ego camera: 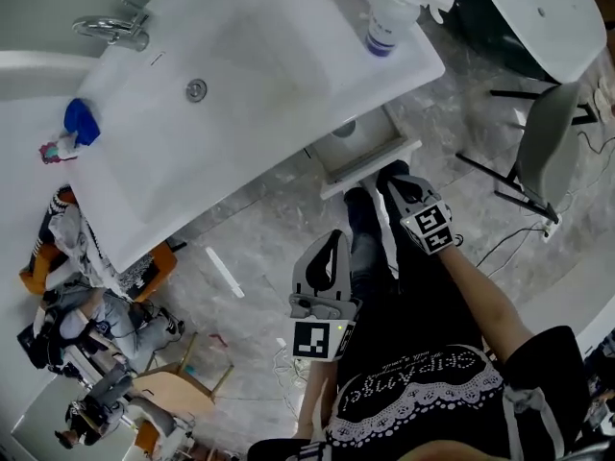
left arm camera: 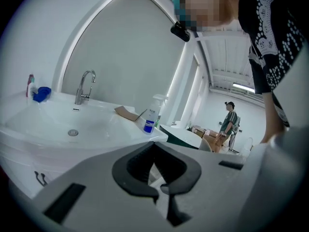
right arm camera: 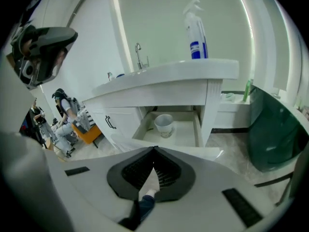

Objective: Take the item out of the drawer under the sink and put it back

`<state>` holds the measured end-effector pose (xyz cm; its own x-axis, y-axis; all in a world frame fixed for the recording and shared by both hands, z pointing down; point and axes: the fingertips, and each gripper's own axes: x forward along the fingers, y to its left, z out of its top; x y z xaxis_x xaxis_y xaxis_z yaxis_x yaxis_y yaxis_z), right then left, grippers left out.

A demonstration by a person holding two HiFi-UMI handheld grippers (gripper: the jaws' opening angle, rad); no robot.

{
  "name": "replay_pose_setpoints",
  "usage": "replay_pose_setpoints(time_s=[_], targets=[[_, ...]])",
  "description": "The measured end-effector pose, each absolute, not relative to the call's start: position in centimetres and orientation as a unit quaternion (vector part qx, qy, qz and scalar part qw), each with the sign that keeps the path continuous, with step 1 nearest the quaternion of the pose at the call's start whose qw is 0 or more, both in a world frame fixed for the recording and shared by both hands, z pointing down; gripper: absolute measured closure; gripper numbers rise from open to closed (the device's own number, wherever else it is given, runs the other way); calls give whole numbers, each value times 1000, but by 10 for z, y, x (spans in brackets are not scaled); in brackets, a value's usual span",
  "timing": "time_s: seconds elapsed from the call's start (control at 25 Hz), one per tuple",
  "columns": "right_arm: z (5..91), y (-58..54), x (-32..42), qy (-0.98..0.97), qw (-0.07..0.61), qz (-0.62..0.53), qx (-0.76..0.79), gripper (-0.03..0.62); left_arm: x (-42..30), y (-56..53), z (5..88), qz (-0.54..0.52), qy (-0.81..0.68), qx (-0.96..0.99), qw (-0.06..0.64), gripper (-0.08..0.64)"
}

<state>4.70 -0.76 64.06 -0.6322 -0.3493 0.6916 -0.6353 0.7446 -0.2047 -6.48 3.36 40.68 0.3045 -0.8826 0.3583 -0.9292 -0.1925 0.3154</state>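
Note:
The drawer [ego camera: 377,165] under the white sink [ego camera: 240,84] stands pulled out. A white cup [right arm camera: 164,125] sits upright inside it; the head view shows only its rim [ego camera: 344,128] under the sink's edge. My right gripper [ego camera: 389,169] is shut, its tips at the drawer's front panel [right arm camera: 203,151], and I see nothing between the jaws [right arm camera: 154,149]. The left gripper [ego camera: 335,236] hangs lower, away from the drawer, shut and empty, and in its own view [left arm camera: 153,144] it points up at the sink.
A spray bottle [ego camera: 389,17] stands on the sink's right corner, with a faucet [ego camera: 115,27] and a blue item [ego camera: 82,121] at the left. A grey chair [ego camera: 548,152] stands to the right and a dark round table [right arm camera: 275,134] beside the drawer. People sit at the left [right arm camera: 65,112].

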Motion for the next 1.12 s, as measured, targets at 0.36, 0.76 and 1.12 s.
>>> replay_pose_setpoints(time_s=[0.36, 0.76, 1.12], targets=[[532, -41, 47, -900, 219, 205, 316, 574, -71, 29, 361, 5, -594, 778, 205, 557], [438, -63, 32, -921, 111, 179, 327, 574, -63, 17, 310, -29, -564, 812, 144, 557], [342, -62, 25, -943, 39, 115, 310, 574, -81, 13, 280, -62, -568, 814, 103, 557]])
